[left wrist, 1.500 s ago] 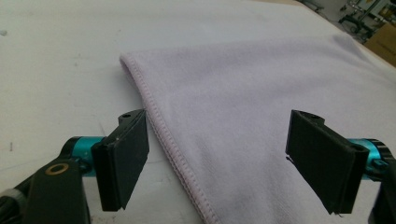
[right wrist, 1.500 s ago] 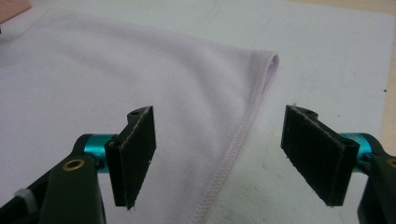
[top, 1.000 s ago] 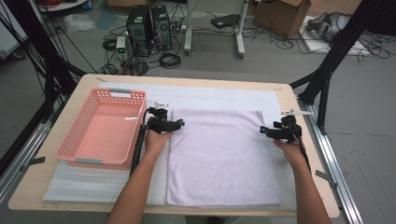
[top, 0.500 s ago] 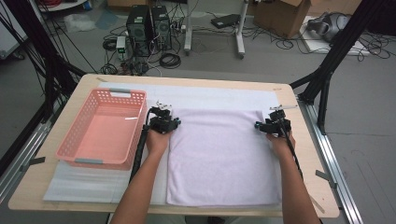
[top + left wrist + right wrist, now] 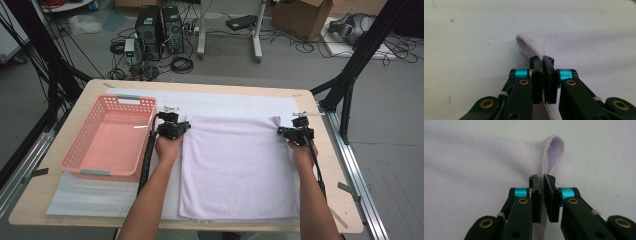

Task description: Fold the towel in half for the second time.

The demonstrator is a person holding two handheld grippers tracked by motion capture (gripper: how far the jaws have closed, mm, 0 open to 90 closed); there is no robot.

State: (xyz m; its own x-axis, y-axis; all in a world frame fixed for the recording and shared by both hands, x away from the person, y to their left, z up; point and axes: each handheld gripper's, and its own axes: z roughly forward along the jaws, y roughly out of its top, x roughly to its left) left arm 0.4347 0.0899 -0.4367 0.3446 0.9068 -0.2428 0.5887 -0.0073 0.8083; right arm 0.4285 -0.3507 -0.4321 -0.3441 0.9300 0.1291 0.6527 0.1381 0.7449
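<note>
A lavender towel (image 5: 235, 165) lies flat on a white mat in the middle of the table. My left gripper (image 5: 184, 127) is at its far left corner and my right gripper (image 5: 281, 131) at its far right corner. In the left gripper view the left gripper (image 5: 543, 58) has just been closing and is shut on the towel (image 5: 586, 50), whose hem is pinched between the pads. In the right gripper view the right gripper (image 5: 542, 177) has also just been closing and is shut on the towel (image 5: 474, 165), whose corner curls up beyond the tips.
A pink plastic basket (image 5: 107, 137) with nothing in it stands left of the towel, close to my left forearm. The white mat (image 5: 225, 102) covers most of the wooden table (image 5: 327, 170). Black frame posts stand at both sides, with cables and computers on the floor beyond.
Both pairs of jaws have closed on the towel's far corners. The right hand has shifted slightly toward the far edge; the left hand stayed put.
</note>
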